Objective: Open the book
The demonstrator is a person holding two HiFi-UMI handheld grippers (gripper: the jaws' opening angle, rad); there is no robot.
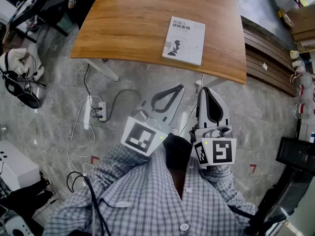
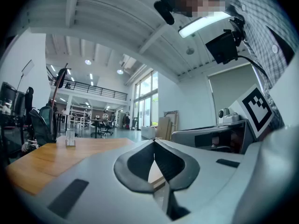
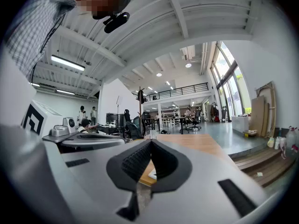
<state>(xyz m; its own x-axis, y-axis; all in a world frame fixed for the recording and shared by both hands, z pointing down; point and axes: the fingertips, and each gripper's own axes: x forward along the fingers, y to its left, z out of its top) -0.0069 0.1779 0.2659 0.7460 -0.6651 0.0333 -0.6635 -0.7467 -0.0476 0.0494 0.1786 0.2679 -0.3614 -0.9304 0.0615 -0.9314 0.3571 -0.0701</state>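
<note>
A white book point(image 1: 184, 40) lies closed, cover up, on the right part of the wooden table point(image 1: 128, 23). Both grippers hang level over the floor, short of the table's near edge and close to the person's chest. My left gripper point(image 1: 180, 87) points towards the book, its jaw tips meeting with nothing between them point(image 2: 154, 142). My right gripper point(image 1: 204, 89) is beside it, just to the right, also shut and empty point(image 3: 150, 142). A sliver of the book point(image 3: 152, 173) shows below the right jaws in the right gripper view.
A power strip point(image 1: 100, 111) with trailing cables lies on the stone floor under the table's left side. Bags and shoes point(image 1: 19, 77) sit at the far left. Wooden steps point(image 1: 268, 58) run along the right. A small clear stand point(image 2: 70, 138) is on the table's far end.
</note>
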